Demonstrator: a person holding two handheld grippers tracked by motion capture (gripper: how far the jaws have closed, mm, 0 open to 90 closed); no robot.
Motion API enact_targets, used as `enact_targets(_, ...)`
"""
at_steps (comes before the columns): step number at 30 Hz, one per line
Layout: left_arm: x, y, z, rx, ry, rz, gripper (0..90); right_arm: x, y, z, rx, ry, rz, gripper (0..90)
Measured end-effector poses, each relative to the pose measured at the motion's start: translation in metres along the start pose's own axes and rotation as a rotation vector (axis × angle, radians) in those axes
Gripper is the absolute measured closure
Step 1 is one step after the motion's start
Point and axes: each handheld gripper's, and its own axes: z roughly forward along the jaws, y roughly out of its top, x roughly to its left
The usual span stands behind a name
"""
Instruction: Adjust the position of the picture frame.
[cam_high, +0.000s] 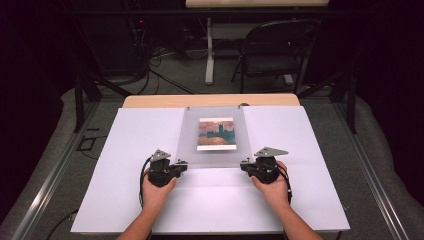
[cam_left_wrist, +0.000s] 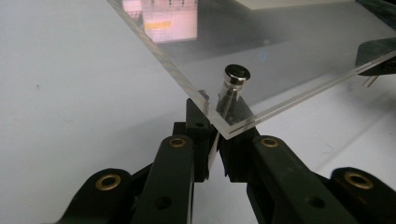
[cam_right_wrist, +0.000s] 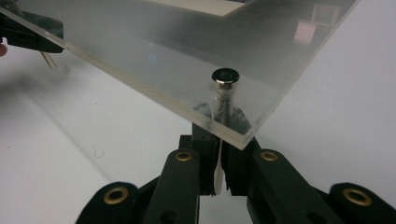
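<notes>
On the white table surface (cam_high: 125, 200), the left gripper (cam_high: 181, 166) sat at the near left corner of a clear acrylic frame (cam_high: 215, 155), held in the person's left hand (cam_high: 156, 192). In the left gripper view, its two black jaws were drawn close together under that corner of the clear acrylic frame (cam_left_wrist: 280, 60), with only a thin gap between the pads. They pinched the lower end of a metal standoff post (cam_left_wrist: 233, 84) that passed through the corner; the post's round cap sat on top of the sheet, and the corner edge lay right over the jaw tips.

The frame lay in the middle of the table, toward its far edge, between the two grippers, and showed two layers at its edge. A small painted picture (cam_high: 216, 133) sat inside it, nearer the far side.

At the near right corner, the right gripper (cam_high: 246, 166) was held in the right hand (cam_high: 272, 187). In the right gripper view, its jaws were likewise pressed nearly together beneath the clear acrylic frame (cam_right_wrist: 163, 51), gripping the shaft of the second standoff post (cam_right_wrist: 224, 91), whose dark cap stood above the sheet. The left gripper (cam_right_wrist: 28, 28) showed at the far corner in that view.
</notes>
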Motion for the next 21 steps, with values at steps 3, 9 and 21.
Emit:
enact_targets(3,-0.0004,-0.0018,0.0027,0.007,-0.001,0.007,83.2,-0.0012,-0.0015,0.0013,0.001,-0.005,0.001,84.9)
enact_targets(9,0.0021,-0.0037,0.0057,0.017,0.008,0.006,83.1,-0.002,-0.0043,0.0047,0.014,-0.003,0.003,84.8)
enact_targets(21,0.0047,-0.0053,0.0078,0.015,0.013,-0.004,82.7,-0.002,-0.0061,0.0088,0.027,-0.001,-0.002,84.8)
